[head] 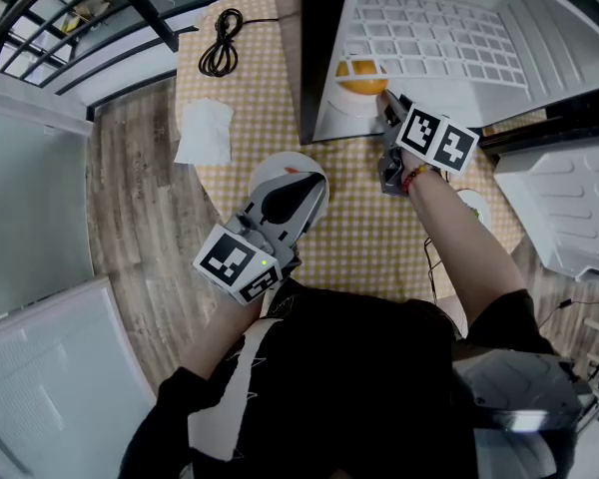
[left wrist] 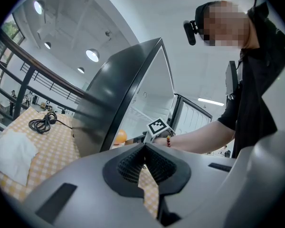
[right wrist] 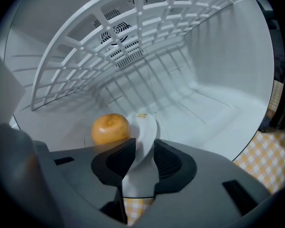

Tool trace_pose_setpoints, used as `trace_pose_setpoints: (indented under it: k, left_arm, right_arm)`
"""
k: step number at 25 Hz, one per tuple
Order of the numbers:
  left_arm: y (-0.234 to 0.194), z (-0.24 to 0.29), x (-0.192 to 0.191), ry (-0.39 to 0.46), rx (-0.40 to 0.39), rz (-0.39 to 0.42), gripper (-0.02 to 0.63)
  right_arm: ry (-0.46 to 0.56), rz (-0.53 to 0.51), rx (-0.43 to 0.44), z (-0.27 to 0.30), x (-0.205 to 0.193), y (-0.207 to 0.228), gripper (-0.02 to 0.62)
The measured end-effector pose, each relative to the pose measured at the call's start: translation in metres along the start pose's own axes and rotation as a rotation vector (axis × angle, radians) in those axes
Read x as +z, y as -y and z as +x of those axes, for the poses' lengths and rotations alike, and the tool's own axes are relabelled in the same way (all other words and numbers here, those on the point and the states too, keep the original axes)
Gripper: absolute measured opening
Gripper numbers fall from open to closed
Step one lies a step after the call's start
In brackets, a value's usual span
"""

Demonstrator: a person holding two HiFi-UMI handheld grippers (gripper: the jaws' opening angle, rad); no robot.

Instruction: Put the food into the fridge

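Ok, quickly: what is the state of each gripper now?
Left gripper: shut, empty.
Right gripper: open, the plate rim between its jaws.

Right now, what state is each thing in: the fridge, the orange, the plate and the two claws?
Fridge: door open.
Plate: on the fridge floor.
Orange: on the plate, inside the fridge.
Right claw: open, plate's rim between its jaws, not squeezed.
Left claw: shut, empty.
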State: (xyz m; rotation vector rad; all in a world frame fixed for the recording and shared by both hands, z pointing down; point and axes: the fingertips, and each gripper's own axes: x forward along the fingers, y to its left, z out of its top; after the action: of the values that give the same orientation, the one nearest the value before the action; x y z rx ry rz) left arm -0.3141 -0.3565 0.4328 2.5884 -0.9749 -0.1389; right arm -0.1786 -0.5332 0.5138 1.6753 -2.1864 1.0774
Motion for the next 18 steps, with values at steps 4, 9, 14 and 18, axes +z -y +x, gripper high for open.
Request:
trace_pose_setpoints:
  k: [4,9,14,18]
  left_arm:
    - [-0.0003,0.0007,-0.0009,-0.001,0.0,0.0,0.014]
    - [-0.002,0.0003,-0.0019,-0.002,0.004,-0.005,0.014]
    - [-0.0028,0.0017,-0.0026,-0.005,0.004,-0.007,0.014]
    - [-0.0029,0.0024,-0.0036,-0.005,0.005,-0.008,0.014]
  right_arm:
    - [0.002,-0.011,-0.008,0.0004,-0.0003,0.0006,0.112]
    - [-0.006,-0.035,-0.025,0.0004,-0.0008,0.0007,0.118]
    - [-0.009,-0.045,-0.026,0.0011,-0.0009,0.001,0.118]
    - [-0.01,-0.059,-0.034,0.0008,-0.0009,0.0007,0.121]
